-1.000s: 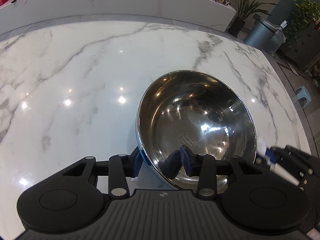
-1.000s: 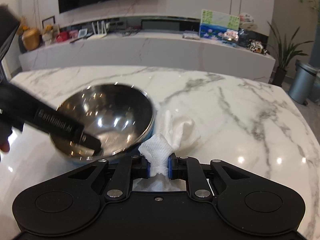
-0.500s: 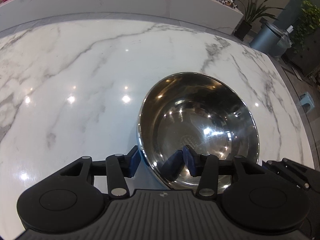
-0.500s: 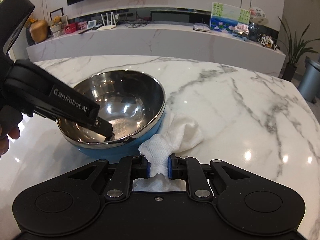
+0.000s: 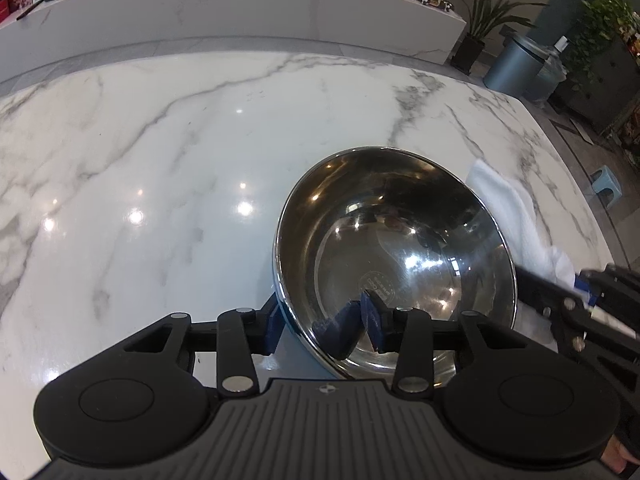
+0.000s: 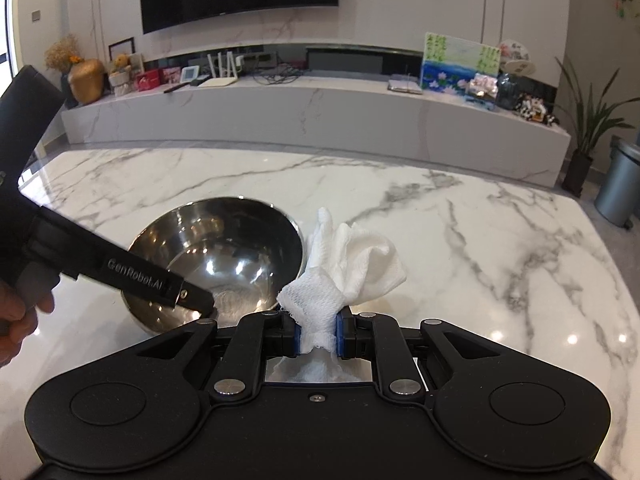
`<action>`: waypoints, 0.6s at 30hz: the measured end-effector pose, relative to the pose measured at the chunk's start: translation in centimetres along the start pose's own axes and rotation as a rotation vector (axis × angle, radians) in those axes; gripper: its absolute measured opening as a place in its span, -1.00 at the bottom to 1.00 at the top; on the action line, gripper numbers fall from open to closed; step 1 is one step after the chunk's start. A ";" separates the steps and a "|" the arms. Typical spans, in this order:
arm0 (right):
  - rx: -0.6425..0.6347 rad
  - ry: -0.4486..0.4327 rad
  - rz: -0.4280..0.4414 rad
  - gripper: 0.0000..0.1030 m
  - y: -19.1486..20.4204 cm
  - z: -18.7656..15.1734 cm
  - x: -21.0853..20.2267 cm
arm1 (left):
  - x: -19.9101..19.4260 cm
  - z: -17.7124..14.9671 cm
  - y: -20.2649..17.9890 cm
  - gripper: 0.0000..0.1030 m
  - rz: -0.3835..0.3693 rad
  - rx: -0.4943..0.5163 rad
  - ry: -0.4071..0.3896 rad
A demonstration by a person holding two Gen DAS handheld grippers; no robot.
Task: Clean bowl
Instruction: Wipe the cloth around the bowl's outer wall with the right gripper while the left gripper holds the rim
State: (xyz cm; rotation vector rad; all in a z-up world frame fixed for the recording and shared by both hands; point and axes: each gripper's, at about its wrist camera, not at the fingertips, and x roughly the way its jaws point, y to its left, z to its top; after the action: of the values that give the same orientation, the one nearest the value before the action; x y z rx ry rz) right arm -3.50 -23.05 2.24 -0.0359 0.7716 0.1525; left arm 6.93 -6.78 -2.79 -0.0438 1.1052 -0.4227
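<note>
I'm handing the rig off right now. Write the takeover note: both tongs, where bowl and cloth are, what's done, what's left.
Left tongs: clamped on the near rim of the steel bowl, one finger inside, one outside; bowl looks tilted.
Right tongs: shut on the bunched white cloth, held just right of the bowl, outside it.
Both are over the marble table.
Done: bowl gripped, cloth in hand.
Left: bring the cloth into the bowl, wipe the inside, set the bowl down flat.

Both wrist views look closely down their fingers, sharing the bowl [image 5: 394, 256] and marble table [image 6: 480, 240]
</note>
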 end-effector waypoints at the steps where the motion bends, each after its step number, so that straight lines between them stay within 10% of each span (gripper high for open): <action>1: -0.006 0.006 0.004 -0.73 0.0 0.0 0.1 | 0.0 0.0 0.0 -0.26 0.004 -0.002 0.000; 18: -0.047 0.077 0.069 -0.73 1.1 -0.9 0.8 | 0.2 -0.1 0.2 -0.06 -0.010 -0.032 0.031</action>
State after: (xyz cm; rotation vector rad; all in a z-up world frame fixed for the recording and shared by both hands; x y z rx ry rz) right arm -3.72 -21.93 1.13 -0.0603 0.8462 0.2362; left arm 6.96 -6.63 -3.06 -0.0714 1.1431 -0.4161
